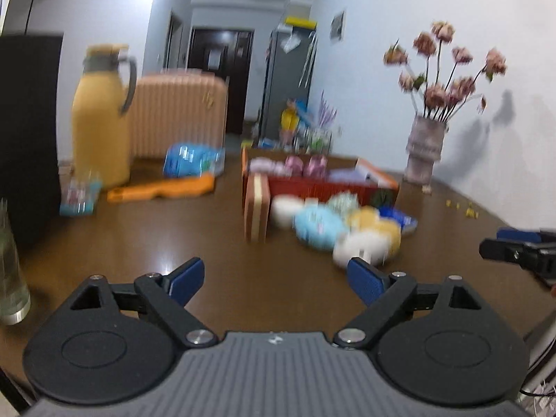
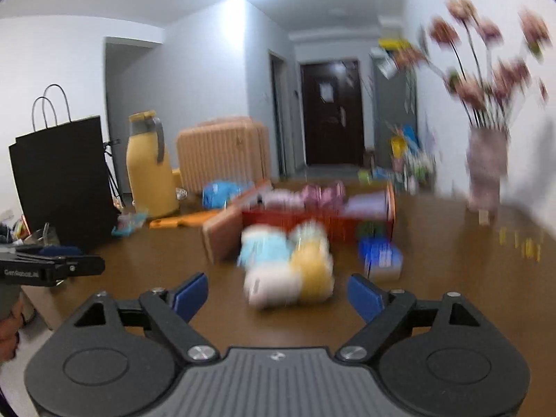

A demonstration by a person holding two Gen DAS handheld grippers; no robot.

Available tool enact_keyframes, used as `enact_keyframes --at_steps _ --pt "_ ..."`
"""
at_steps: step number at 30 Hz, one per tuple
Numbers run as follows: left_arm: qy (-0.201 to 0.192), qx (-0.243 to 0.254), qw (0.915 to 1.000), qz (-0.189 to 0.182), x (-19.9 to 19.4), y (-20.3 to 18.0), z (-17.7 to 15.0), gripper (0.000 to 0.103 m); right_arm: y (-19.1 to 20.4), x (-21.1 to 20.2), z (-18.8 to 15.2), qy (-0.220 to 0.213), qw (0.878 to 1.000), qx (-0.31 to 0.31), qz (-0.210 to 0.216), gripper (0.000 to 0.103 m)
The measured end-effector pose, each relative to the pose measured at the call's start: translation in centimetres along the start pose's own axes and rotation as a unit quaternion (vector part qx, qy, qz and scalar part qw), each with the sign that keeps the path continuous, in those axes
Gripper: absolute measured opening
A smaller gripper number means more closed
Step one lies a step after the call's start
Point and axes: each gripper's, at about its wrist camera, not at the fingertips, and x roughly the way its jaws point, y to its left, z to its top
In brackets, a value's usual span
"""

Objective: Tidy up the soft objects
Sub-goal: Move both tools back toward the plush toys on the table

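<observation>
Blur hides edges in the soft pile (image 2: 288,264); both grippers (image 1: 274,281) (image 2: 278,295), jaws released and empty, risk snagging two toys or nudging the red box (image 2: 312,222).

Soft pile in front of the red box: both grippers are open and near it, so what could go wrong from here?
1. The soft pile is bunched tightly; the right hand-held gripper may pinch two pieces at once.
2. The striped block stands on edge beside the pile and could be knocked over.
3. The vase of flowers stands on the table right of the red box; a wide swing might tip it.
</observation>
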Motion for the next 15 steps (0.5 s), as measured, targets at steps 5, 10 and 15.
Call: enact_keyframes --at_steps 5,10,15 --pt "0.001 0.008 0.9999 0.010 1.0 0.6 0.7 0.091 -0.6 1.6 -1.7 0.032 0.999 0.014 -0.024 0.087" --pt "0.007 -0.002 1.0000 -0.002 2.6 0.6 1.1 0.091 -1.2 2.4 -1.3 0.031 0.999 0.025 -0.038 0.087" --pt "0.031 -0.003 0.9995 -0.010 5.1 0.7 1.1 0.091 -2.0 4.1 -1.0 0.037 0.998 0.038 -0.038 0.085"
